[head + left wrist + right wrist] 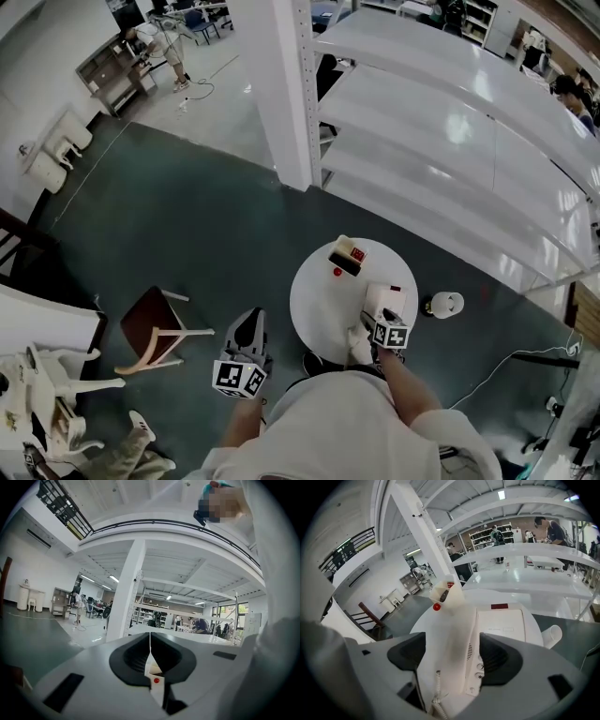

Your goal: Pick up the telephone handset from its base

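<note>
The white telephone base [506,625] sits on a round white table [314,305], with keypad buttons showing by its left side. The white handset [450,634] lies lengthwise on the base's left side, and its coiled cord [437,700] trails toward me. My right gripper [452,656] is tilted down over the phone, jaws open wide, one dark pad on each side of the handset. In the head view this right gripper [372,323] covers the near end of the telephone base [386,298]. My left gripper [250,321] hovers left of the table over the floor, shut and empty.
A small box with a red top [347,256] and a red button [337,273] sit at the table's far side. A white cup-like thing [445,305] lies right of the table. A brown chair [155,328] stands to the left. White shelving [450,159] rises behind.
</note>
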The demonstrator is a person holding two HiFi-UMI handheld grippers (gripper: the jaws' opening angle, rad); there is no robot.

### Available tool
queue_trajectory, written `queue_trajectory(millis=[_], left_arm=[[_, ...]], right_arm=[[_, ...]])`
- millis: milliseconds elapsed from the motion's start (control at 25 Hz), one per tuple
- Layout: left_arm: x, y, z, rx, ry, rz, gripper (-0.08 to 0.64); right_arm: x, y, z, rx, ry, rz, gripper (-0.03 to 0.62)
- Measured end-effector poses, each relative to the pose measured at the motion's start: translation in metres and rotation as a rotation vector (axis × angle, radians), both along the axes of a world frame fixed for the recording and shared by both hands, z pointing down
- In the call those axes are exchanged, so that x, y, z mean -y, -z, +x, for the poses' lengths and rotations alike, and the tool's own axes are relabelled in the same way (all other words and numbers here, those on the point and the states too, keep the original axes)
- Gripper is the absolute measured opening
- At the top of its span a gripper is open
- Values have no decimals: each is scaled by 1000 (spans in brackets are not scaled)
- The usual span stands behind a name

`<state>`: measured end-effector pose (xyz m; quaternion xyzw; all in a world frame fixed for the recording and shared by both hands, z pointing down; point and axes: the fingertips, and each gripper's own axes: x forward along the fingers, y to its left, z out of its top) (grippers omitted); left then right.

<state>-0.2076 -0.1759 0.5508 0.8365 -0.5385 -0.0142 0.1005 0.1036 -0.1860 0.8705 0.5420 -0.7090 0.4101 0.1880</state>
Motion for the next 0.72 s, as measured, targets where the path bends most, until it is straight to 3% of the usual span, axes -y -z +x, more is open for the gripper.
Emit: queue_trajectory(millis=[720], left_arm=[[9,-12,-8,2,5,-36,21]], right_arm=[[15,-31,-5,-104,-21,-109,360]])
